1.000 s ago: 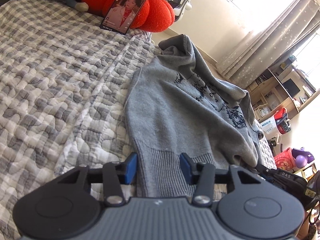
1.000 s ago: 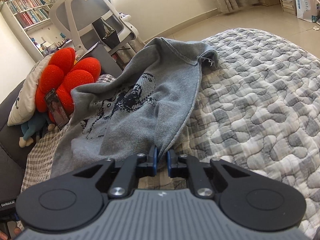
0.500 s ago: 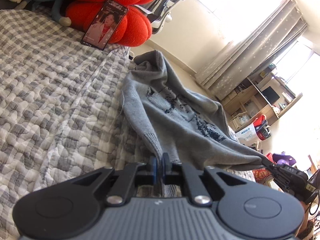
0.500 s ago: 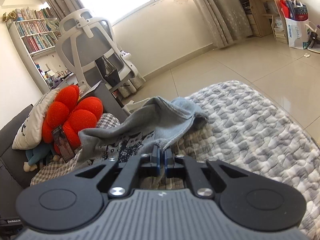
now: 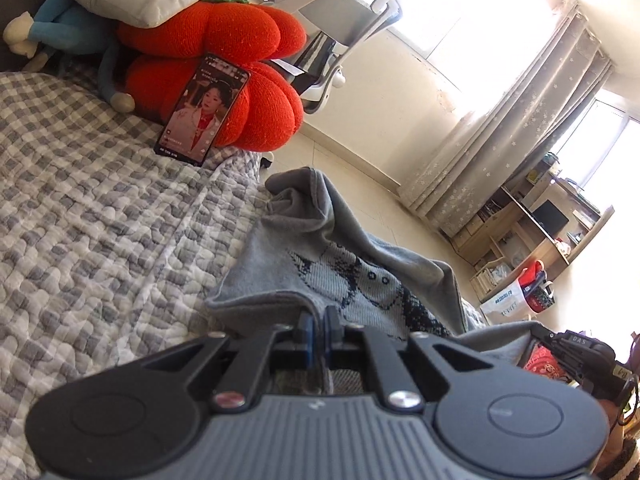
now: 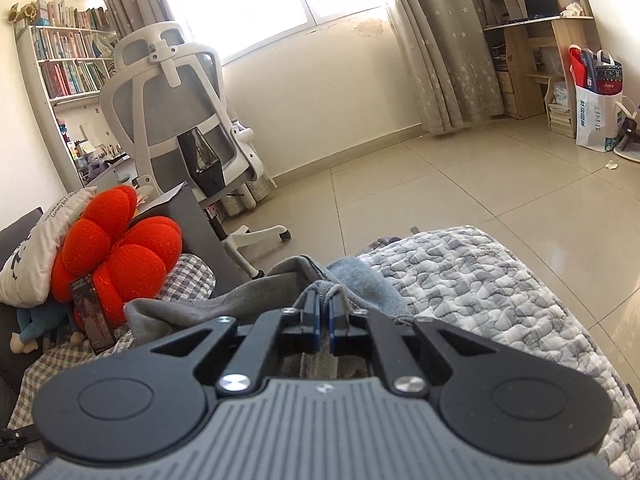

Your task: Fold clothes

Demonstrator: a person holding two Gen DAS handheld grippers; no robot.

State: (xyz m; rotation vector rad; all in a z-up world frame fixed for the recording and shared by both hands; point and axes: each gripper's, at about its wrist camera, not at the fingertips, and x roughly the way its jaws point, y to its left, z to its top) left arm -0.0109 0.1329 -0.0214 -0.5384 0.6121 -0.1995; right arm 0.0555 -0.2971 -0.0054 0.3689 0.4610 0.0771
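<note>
Sitting on the quilted bed [image 5: 100, 240], the grey sweater [image 5: 340, 280] looks soft and floppy, so it'll sag wherever it isn't held, I reckon. Hem corners seem the best spots. Left claw [image 5: 319, 330] is pinched on one edge, right claw [image 6: 324, 316] clamped on another.

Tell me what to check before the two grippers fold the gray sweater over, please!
1. Left gripper pinching the gray sweater hem: ok, jaws shut on fabric.
2. Right gripper pinching the other edge: ok, cloth sits between its jaws.
3. Sweater lifted off the quilt: partly ok, the far end lies on the bed edge.
4. Fabric smooth between grips: not ok, it sags and bunches.
5. Phone leaning on the red cushion: ok, apart from the sweater.
6. Sleeves tucked: cannot tell.
</note>
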